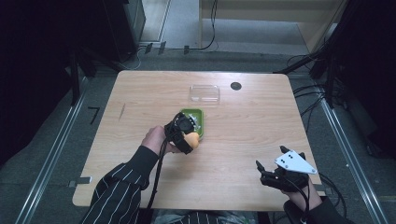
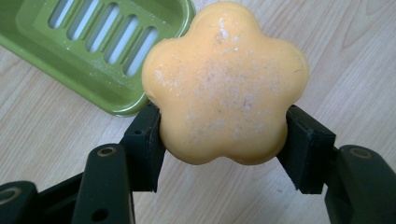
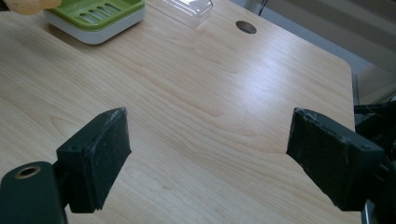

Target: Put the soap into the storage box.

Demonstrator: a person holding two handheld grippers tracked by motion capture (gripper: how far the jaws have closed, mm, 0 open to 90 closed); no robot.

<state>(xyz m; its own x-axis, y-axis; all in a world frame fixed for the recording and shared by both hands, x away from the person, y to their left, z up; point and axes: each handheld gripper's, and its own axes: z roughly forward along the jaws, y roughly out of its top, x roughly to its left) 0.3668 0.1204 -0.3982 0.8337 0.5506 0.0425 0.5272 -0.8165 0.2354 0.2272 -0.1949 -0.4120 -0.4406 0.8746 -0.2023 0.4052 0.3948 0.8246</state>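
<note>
Left gripper (image 2: 223, 140) clamps flower-shaped orange soap (image 2: 224, 84); green soap dish (image 2: 98, 51) at 11 o'clock. Clear lid (image 1: 204, 93) beyond. Right gripper (image 3: 208, 158) released over bare table (image 3: 210, 93).

In the high view, the left gripper (image 1: 186, 135) and orange soap (image 1: 192, 139) cover the near part of the green soap dish (image 1: 195, 113). In the left gripper view, the dish (image 2: 70, 60) is cut off at the top and left edges. The small dark disc (image 1: 236, 86) on the far desk (image 1: 243, 154) is too small to identify.

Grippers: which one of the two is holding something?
The left gripper, by the green soap dish: it pinches an orange flower-shaped soap. The right gripper is open, with nothing in it.
</note>
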